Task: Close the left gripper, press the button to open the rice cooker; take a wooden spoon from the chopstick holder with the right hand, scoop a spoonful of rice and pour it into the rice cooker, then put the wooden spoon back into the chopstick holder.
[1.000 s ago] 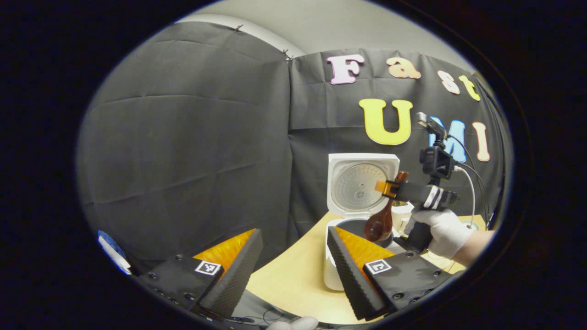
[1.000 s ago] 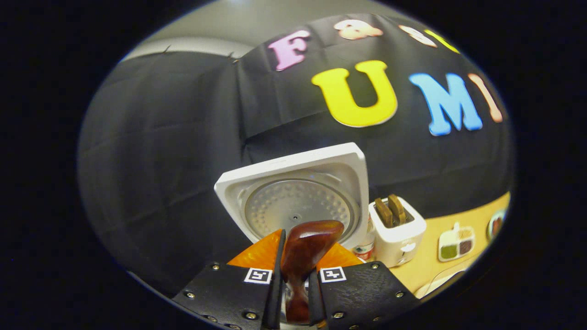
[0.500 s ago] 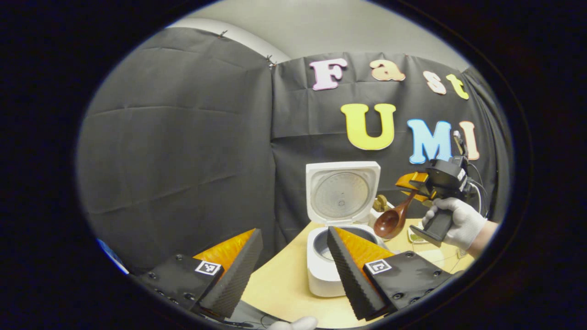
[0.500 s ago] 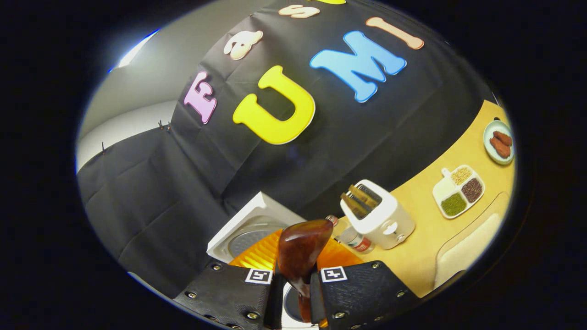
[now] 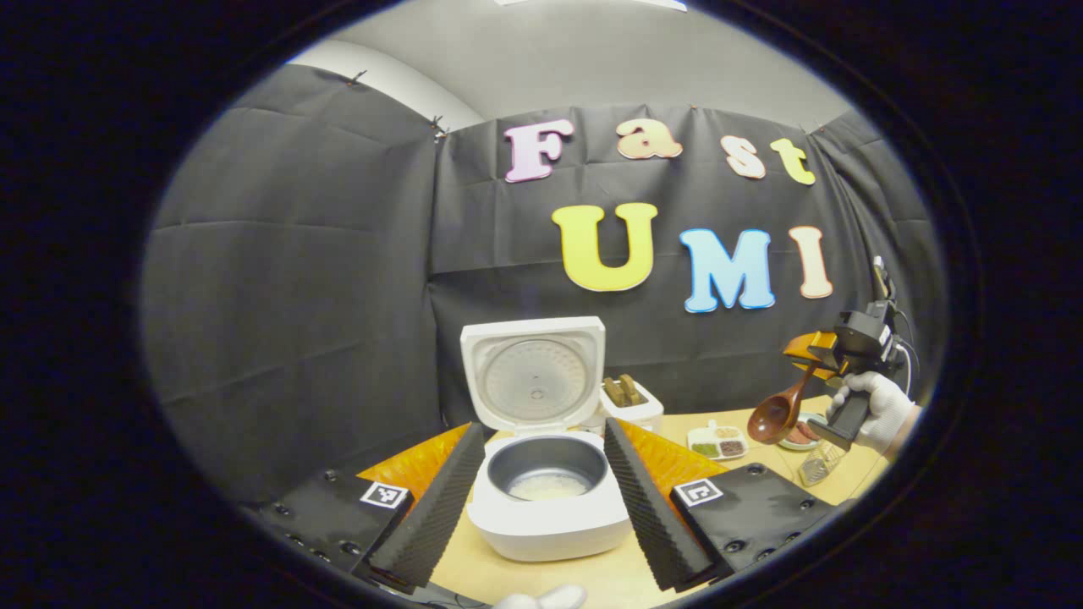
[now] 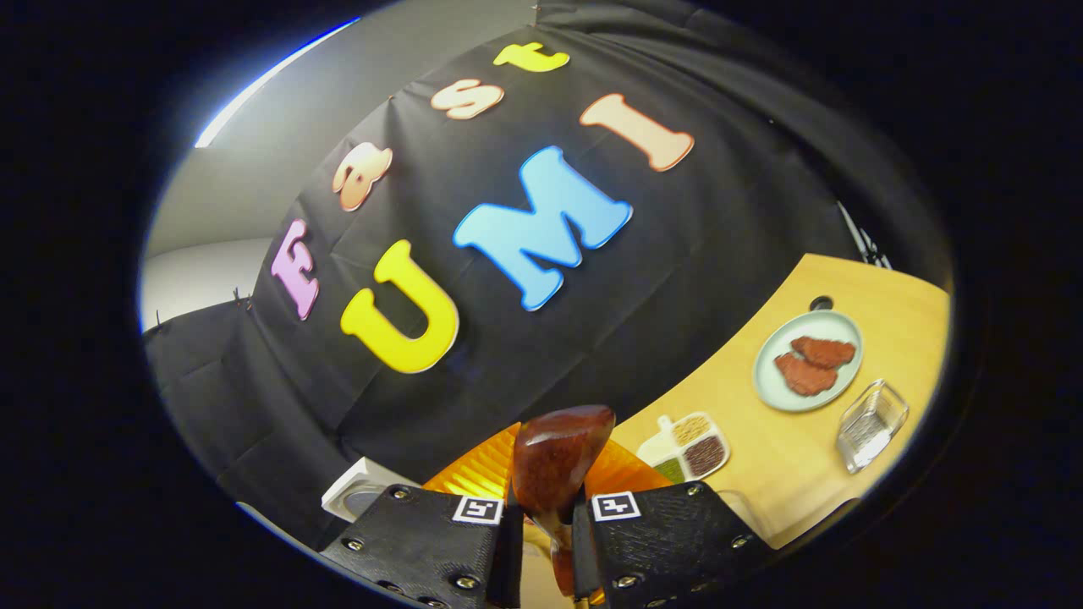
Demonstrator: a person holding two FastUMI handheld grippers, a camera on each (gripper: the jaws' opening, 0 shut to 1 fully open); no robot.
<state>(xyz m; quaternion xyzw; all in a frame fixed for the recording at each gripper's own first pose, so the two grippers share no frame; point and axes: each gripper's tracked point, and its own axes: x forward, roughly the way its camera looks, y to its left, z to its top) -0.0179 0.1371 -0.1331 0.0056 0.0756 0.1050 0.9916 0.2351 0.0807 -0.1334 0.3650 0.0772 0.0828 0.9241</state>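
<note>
Moved since earlier frame: right tongs (image 5: 810, 359) and wooden spoon (image 5: 774, 414), from over the rice cooker (image 5: 548, 499) to well right of it. Rice cooker: lid up, rice inside, on surface (image 5: 592, 575). Left tongs (image 5: 541, 499): released, flanking cooker. Right tongs: clenched on spoon handle.

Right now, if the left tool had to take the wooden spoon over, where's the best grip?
Probably the handle's bare stretch between the bowl and the right tool. The wooden spoon hangs bowl down and tilted, its upper handle clamped, so come from the rice cooker side, across the handle.
</note>
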